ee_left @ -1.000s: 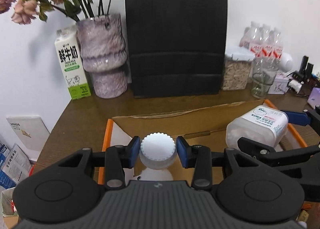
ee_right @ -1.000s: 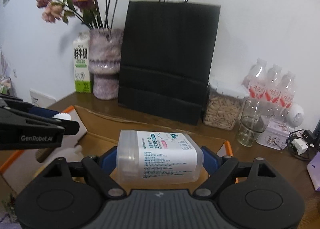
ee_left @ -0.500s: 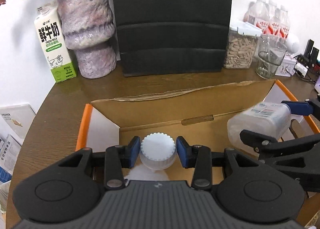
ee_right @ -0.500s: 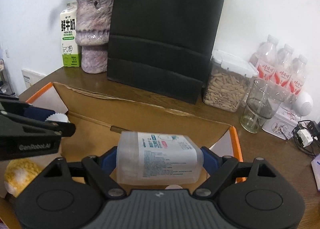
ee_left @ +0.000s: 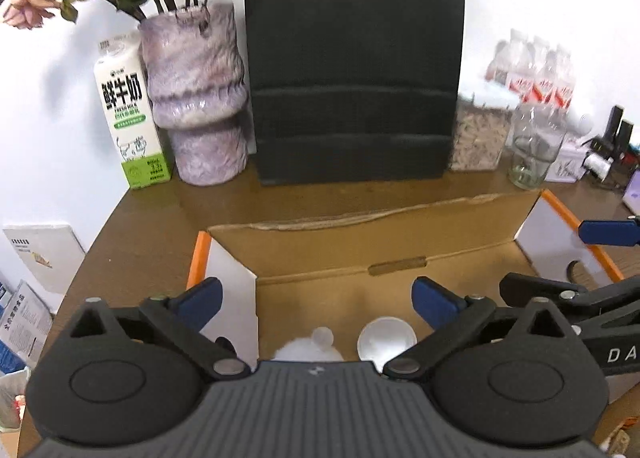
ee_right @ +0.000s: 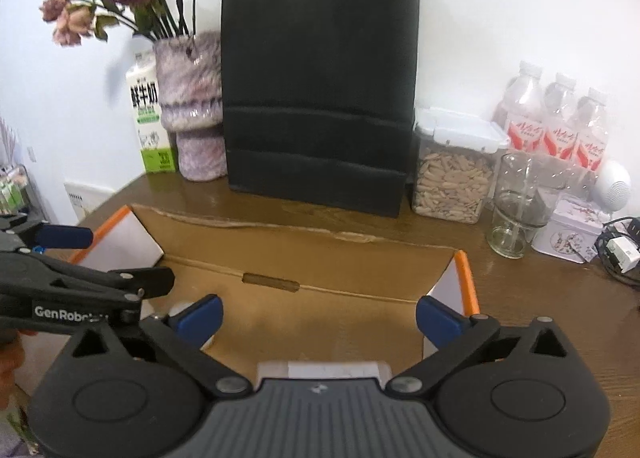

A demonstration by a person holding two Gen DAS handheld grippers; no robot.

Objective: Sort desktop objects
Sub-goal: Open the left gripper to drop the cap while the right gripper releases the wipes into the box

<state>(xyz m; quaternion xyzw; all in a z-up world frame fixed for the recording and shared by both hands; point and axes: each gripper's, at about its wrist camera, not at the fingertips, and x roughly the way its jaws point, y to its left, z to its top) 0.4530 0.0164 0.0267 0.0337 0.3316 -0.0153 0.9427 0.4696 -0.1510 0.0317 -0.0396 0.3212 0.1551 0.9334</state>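
Both grippers gape wide over the cardboard box (ee_left: 360,254), jaws just sprung apart: left gripper (ee_left: 318,298) has nothing between its pads, white-capped bottle (ee_left: 386,342) down inside the box; right gripper (ee_right: 318,316) empty too, plastic container (ee_right: 320,370) lying below. Behind stands the black paper bag (ee_right: 320,98).

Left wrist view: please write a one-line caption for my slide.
Open left tool above brown cardboard box; white ribbed bottle cap lies inside.
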